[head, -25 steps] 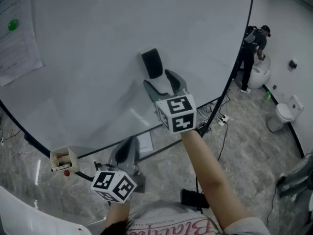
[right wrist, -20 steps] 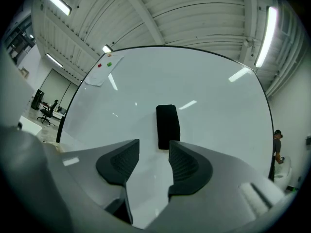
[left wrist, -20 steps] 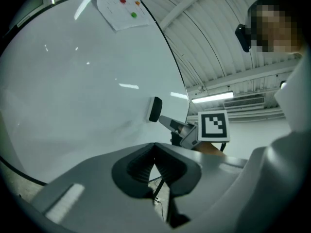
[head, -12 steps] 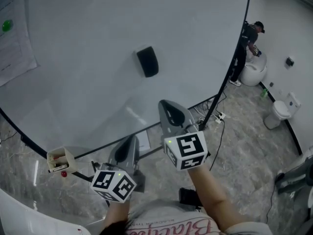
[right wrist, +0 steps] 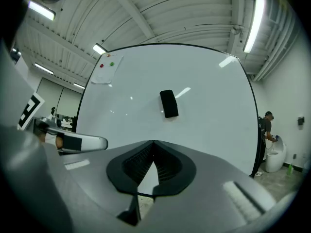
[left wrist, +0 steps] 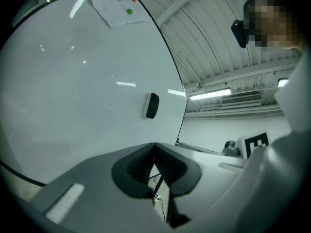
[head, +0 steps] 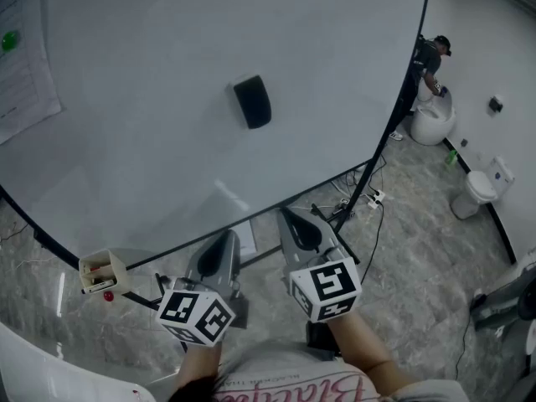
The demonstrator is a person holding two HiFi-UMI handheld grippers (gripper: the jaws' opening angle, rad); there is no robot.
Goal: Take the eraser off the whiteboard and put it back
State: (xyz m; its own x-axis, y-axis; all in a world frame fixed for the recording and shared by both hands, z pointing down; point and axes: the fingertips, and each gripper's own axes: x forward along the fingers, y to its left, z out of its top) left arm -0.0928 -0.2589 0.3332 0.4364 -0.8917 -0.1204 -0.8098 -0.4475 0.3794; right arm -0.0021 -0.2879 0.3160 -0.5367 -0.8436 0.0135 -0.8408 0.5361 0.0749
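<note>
The black eraser [head: 253, 101] sticks to the whiteboard [head: 151, 57], with nothing touching it; it also shows as the eraser [left wrist: 152, 105] in the left gripper view and the eraser [right wrist: 168, 103] in the right gripper view. My right gripper [head: 289, 216] hangs well below it, off the board's lower edge, shut and empty. In its own view the right gripper [right wrist: 153, 142] has its pads meeting, pointed at the board. My left gripper [head: 224, 239] sits beside it on the left, also shut and empty, as the left gripper [left wrist: 154, 144] shows.
A small tray [head: 102, 273] with markers hangs at the board's lower left edge. Papers [head: 25, 65] and a green magnet [head: 9, 40] are at the board's upper left. A person [head: 431, 61] stands far right by white fixtures [head: 435, 124]. Cables [head: 373, 199] lie on the floor.
My right gripper drew back and down from the eraser, and its jaws went from open to shut with nothing in them. The eraser stayed on the board. The left gripper kept still.
</note>
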